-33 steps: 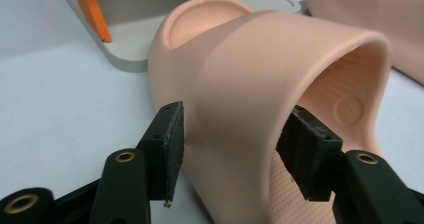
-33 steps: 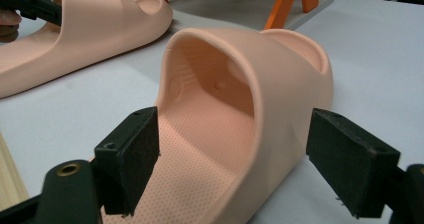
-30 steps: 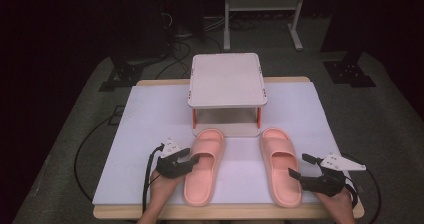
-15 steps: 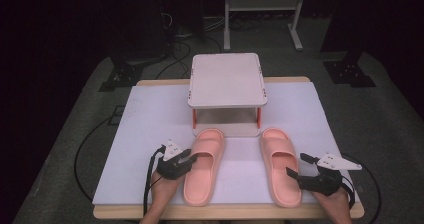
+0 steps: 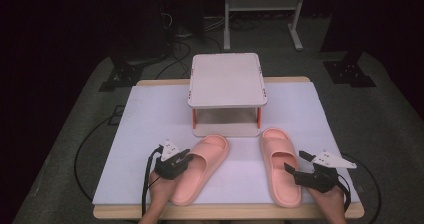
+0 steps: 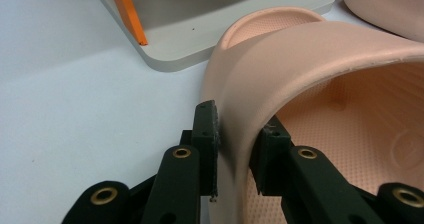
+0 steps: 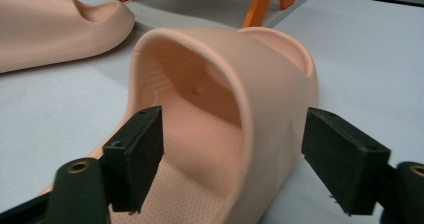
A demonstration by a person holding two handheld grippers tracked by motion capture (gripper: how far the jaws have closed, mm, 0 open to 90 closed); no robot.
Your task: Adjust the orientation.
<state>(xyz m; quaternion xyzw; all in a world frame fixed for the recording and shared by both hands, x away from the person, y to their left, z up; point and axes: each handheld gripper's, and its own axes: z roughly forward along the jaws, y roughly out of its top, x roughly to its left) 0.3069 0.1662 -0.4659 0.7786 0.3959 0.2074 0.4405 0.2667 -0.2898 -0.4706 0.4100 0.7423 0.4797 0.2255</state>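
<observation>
On the white bench (image 5: 150, 114), two pink slippers lay side by side in the lower half of the frame, in front of a small grey rack (image 5: 227, 79) with orange legs. The left slipper (image 5: 200, 166) lay a little tilted, its toe near the lower shelf of the rack. The right slipper (image 5: 280, 166) lay almost straight.

The left tongs (image 6: 239, 149) had just been closing, and in the left gripper view the pads pressed on the side wall of the left slipper's strap, one outside and one inside. So this slipper seemed already gripped, though not yet lifted.

The right tongs (image 7: 245, 159) stood wide around the strap edge of the right slipper, and I saw a gap on both sides. They had begun to close a little, but I could not tell if one pad already touched.

Both slippers rested on the bench. Probably the grasp on the right, the lifting and the placing on the rack remained.
</observation>
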